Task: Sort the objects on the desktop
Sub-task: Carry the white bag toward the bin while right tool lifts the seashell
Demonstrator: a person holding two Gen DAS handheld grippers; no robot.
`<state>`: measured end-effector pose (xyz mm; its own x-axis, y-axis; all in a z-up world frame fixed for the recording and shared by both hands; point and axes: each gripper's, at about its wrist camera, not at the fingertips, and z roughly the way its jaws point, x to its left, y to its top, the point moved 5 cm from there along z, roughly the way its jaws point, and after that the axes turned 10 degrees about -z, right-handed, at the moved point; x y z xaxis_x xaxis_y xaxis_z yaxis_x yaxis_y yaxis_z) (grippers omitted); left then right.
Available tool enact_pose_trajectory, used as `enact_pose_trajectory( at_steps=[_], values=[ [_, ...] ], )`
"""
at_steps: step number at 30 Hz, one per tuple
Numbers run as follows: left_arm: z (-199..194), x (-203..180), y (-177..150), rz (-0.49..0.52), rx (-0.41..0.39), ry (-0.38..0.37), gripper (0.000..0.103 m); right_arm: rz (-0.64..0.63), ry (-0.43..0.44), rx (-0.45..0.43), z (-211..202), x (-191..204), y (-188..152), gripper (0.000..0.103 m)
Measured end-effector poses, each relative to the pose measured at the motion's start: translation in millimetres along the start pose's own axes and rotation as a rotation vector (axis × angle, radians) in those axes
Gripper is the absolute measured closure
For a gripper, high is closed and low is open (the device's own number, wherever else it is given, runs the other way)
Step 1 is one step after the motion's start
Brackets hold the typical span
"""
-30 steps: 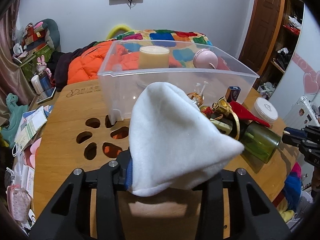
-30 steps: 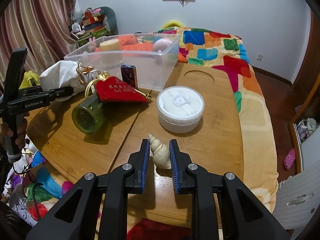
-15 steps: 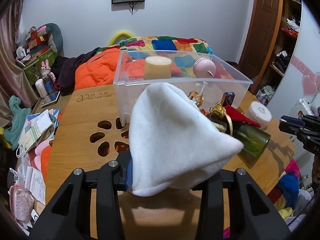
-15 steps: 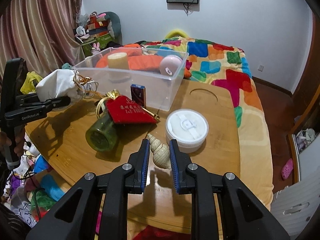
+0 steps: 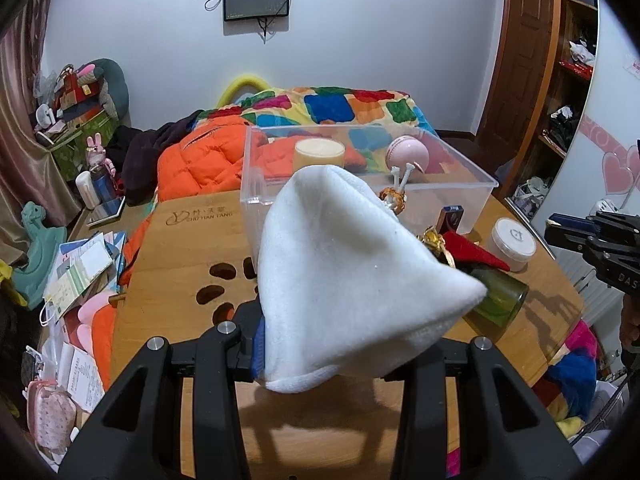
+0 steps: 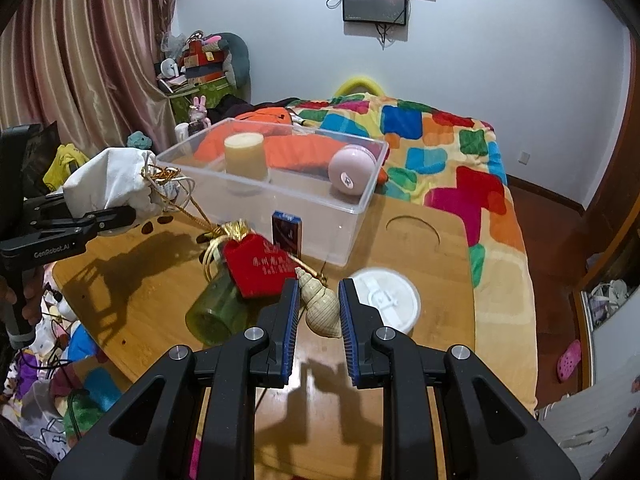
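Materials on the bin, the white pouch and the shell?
Bin: clear glossy plastic, contents show through. White pouch: soft matte fleece-like fabric, fuzzy, gathered by gold cord. Shell: looks like real shell, cream, ridged spiral; could be resin.

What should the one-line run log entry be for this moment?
left claw: shut on white pouch | right claw: shut on seashell | both held above table | clear bin: holds candle, pink ball

Pale walls (image 6: pixel 500 40) are enclosing the room, a dark screen (image 6: pixel 374 2) hanging high on the far one. Pink curtains (image 6: pixel 80 60) are draping on the left. A bed with a patchwork quilt (image 6: pixel 440 148) is lying behind the wooden counter (image 6: pixel 420 240); a brown door (image 5: pixel 516 60) is standing right.
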<state>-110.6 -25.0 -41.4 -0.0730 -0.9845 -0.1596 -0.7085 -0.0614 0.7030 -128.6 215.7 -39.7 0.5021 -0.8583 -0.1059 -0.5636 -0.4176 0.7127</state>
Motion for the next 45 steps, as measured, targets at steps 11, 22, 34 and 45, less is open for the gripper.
enact_pose_trajectory(
  at_steps=[11,22,34,45],
  values=[
    [-2,2,16,-0.001,-0.021,-0.016,0.063,-0.021,-0.001,-0.019,7,0,25,0.085],
    [-15,7,39,-0.026,-0.06,-0.06,0.063,-0.032,-0.004,-0.056,9,-6,52,0.085],
    [-12,1,61,0.017,-0.072,-0.063,0.063,-0.053,0.005,-0.065,20,-8,73,0.085],
    [14,-9,71,0.059,-0.018,-0.084,0.063,-0.056,0.018,-0.039,44,-13,80,0.085]
  ],
)
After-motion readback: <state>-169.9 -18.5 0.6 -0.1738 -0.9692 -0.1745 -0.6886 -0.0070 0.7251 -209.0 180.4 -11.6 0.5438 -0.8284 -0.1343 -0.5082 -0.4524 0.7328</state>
